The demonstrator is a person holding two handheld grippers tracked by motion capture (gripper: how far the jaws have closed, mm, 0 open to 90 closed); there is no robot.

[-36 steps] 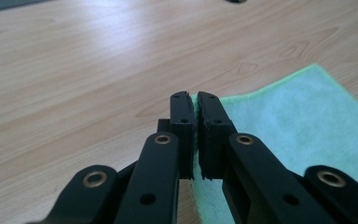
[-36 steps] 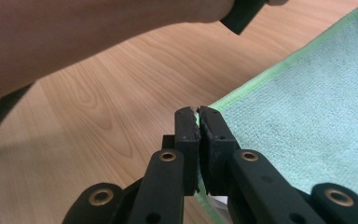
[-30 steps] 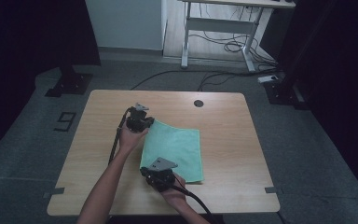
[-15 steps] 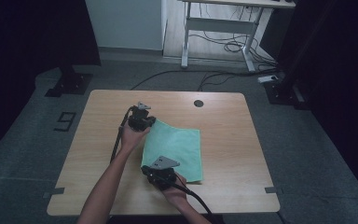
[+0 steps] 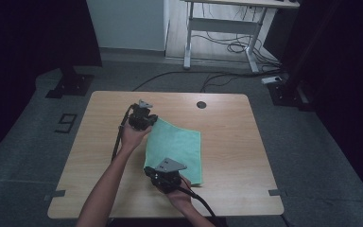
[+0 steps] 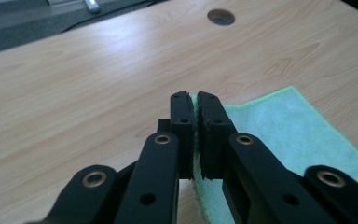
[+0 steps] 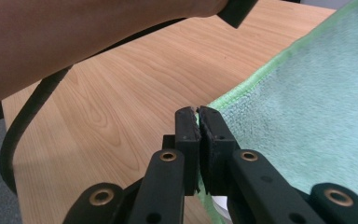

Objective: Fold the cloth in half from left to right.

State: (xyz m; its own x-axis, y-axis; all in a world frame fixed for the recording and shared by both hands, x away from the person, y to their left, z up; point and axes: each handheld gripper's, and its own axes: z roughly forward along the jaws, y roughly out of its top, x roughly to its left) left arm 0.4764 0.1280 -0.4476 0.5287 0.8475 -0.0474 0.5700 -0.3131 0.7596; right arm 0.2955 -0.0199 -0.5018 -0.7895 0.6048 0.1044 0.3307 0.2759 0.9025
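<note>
Dim room, grey carpeted floor (image 5: 38, 156) all round a light wooden table (image 5: 227, 142) with a round cable hole (image 5: 201, 104) toward 12 o'clock. White-framed desk (image 5: 222, 23) at 12, black cables (image 5: 227, 47) tangled beneath. Black stand base (image 5: 71, 85) at 10 o'clock. Darkness at both sides.

Fluffy green microfibre cloth (image 5: 177, 146) on smooth, faintly glossy wood-grain table (image 5: 227, 132)

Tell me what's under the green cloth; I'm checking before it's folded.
The green cloth lies flat on the wooden table. Nothing bulges beneath it, but the covered tabletop itself is hidden.
</note>
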